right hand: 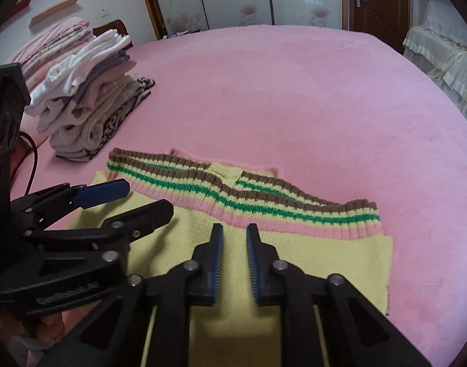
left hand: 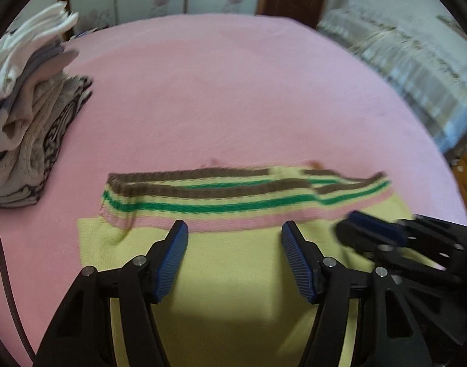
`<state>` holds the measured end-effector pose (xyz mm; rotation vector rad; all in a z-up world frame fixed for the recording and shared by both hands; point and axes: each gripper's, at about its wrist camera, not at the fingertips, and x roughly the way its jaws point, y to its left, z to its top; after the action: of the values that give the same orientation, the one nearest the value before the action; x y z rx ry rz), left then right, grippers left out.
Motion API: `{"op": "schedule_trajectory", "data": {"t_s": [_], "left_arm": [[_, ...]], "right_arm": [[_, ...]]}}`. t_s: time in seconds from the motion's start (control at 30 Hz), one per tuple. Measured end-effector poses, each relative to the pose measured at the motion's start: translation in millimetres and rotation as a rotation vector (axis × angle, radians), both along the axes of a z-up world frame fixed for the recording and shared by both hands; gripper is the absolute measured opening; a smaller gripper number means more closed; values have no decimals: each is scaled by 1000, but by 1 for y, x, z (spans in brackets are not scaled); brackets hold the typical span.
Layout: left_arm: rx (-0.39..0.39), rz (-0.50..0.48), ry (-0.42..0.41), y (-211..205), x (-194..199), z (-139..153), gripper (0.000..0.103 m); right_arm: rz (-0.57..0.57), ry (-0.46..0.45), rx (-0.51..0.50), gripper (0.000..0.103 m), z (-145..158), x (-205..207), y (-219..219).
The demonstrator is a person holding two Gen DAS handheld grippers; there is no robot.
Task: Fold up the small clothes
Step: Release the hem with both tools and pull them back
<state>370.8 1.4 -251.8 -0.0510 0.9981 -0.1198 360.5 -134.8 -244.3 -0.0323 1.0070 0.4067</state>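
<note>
- We see a small yellow knitted garment (right hand: 310,263) lying flat on the bed (right hand: 294,91), which is covered in a pink sheet.
- Its ribbed band (right hand: 264,205), striped brown, green and pink, runs across the far edge of the garment, away from both cameras.
- Our left tool (left hand: 235,255) hangs over the plain yellow part, its two blue-padded fingers (left hand: 172,257) spread wide with nothing between them; the fingertips reach up to the pink stripe of the band.
- In the right wrist view the left tool (right hand: 141,195) comes in from the left, over the garment's left portion, again with its fingers wide apart.
- Our right tool (right hand: 235,253) sits over the middle of the yellow body, just short of the band, with its fingers set narrow, a slim gap between the pads and no cloth caught in it.
- From the left wrist view the right tool (left hand: 371,229) shows at the right edge, blurred, above the garment's right side; we cannot tell whether it touches the knit.
- A stack of folded clothes (right hand: 89,104) stands on the bed to the left, well apart from the garment, beyond its left corner.
- The same stack (left hand: 28,116) fills the left side of the left wrist view.
</note>
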Motion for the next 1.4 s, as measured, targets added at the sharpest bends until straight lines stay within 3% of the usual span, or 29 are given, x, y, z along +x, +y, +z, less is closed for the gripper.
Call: {"op": "schedule_trajectory", "data": {"t_s": [0.13,0.2,0.33,0.4,0.43,0.73,0.87,1.13,1.4], "left_arm": [[83,91,13,18,11,-12,61],[48,118,33,31,13,-15,61],[41,105,36,32,9,-17,61],[62,97,22,31,7,-17,61],[63,97,18,30,6,-17,61],[35,94,17,32,3,-14,62],[18,71,42,31,3,-8,72],[-11,86,49,31,-15,27,82],[-54,108,-22,39,-60,86,83]], "right_arm": [[-20,7,-15,11,-7,7,-6],[-37,-1,-35,11,-8,10,-12],[-99,-25,-113,10,-14,18,-28],[-138,-17,-113,7,-18,22,-44],[-147,-8,-96,0,-20,23,-51],[-164,2,-101,0,-17,24,-62],[-170,13,-86,0,-13,24,-61],[-163,-18,-63,0,22,7,-63],[-148,-85,7,0,74,-28,-58]]}}
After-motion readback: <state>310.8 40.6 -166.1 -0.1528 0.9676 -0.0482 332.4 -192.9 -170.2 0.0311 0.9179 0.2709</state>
